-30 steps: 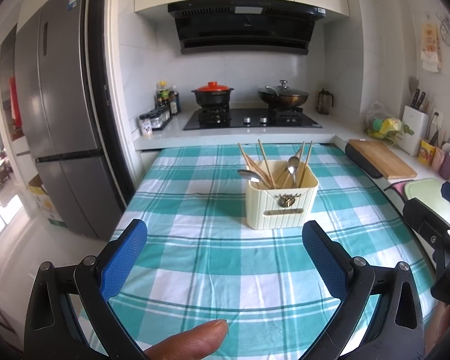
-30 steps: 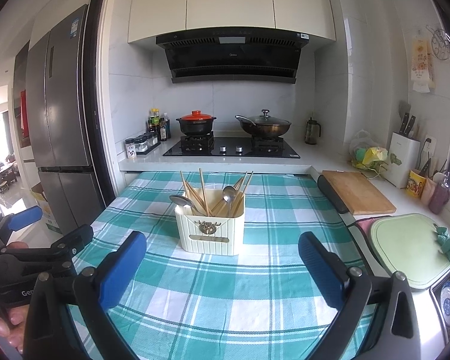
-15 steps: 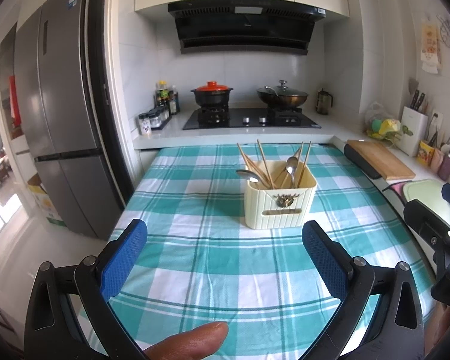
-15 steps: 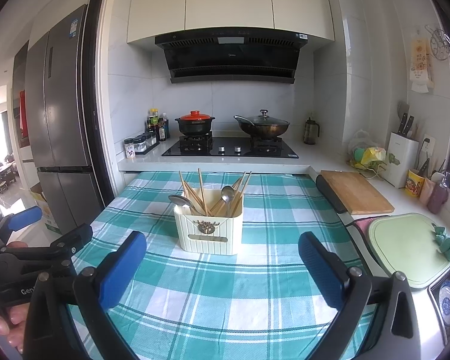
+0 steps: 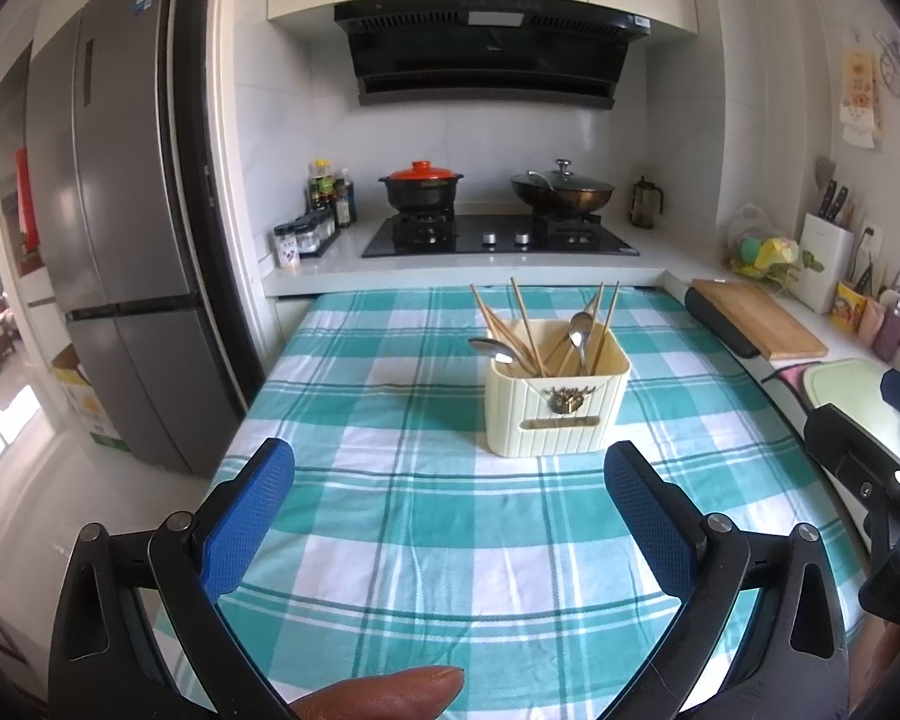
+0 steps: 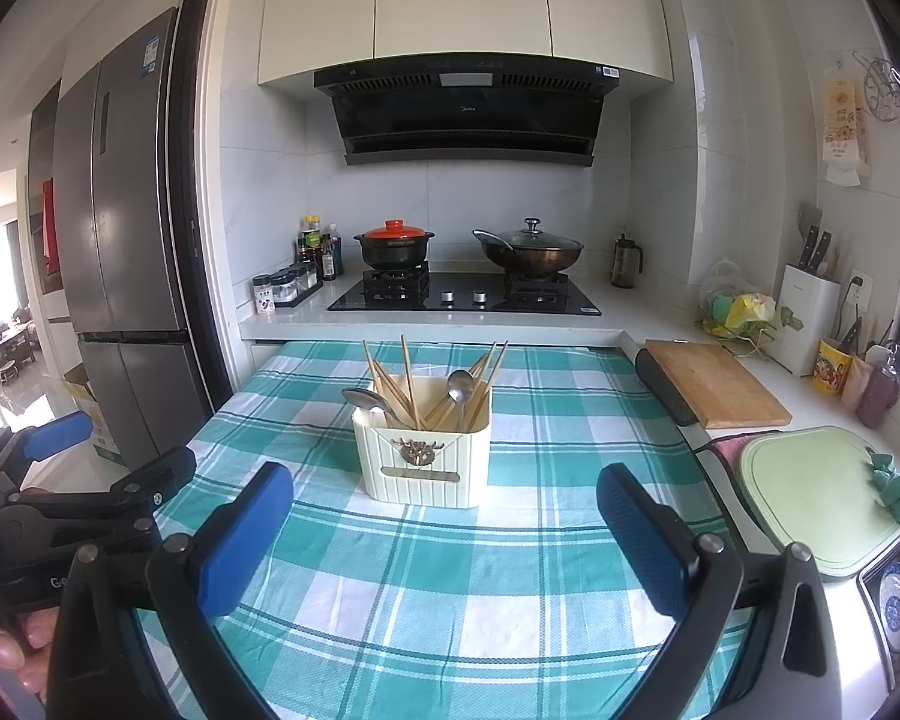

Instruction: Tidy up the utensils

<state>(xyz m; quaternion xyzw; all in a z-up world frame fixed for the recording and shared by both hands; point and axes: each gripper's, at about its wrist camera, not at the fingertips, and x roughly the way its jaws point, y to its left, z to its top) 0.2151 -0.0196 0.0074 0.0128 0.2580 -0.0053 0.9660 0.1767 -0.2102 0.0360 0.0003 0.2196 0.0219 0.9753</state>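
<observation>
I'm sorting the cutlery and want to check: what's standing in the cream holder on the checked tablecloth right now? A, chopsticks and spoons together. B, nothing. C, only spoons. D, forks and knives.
A: wooden chopsticks and metal spoons stand mixed in the cream holder, with both grippers open and away from it.

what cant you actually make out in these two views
- Lower ends of the chopsticks and spoons: hidden inside the cream holder, both views.
- Any dividers in the holder: walls hide them.
- Fridge sticker text: too small.
- Right gripper in the left wrist view: cut off by the edge.
</observation>
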